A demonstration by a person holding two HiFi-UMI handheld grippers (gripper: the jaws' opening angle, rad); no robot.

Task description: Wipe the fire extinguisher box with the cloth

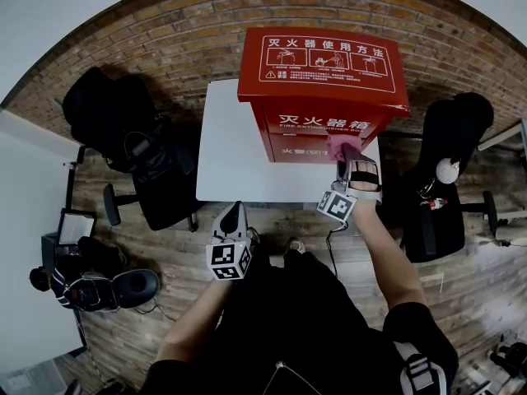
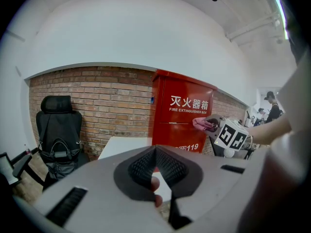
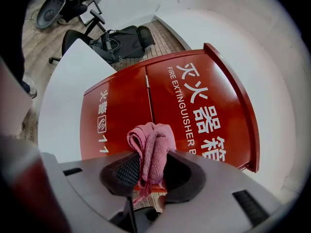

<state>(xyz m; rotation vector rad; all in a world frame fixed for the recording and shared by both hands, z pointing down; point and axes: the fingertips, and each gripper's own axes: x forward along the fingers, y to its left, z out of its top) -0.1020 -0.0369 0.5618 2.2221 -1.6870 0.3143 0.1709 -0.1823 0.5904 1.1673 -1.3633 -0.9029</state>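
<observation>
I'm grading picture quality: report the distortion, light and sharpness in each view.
Head view: the fisheye bows the brick wall into an arc, corners go black, the fire extinguisher box is sharp. Left gripper view: the left gripper looms large at the bottom, the white wall is bright. Right gripper view: the box's straight edges curve; the cloth in the right gripper is crisp.

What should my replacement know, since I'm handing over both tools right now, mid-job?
Left tool: shut and empty, held off the near edge of the white table.
Right tool: shut on the pink cloth, up at the front face of the red fire extinguisher box, which stands on the table.
Done: cloth gripped and at the box; how much is wiped doesn't show.
Left: wipe the front, then probably the top and sides.
</observation>
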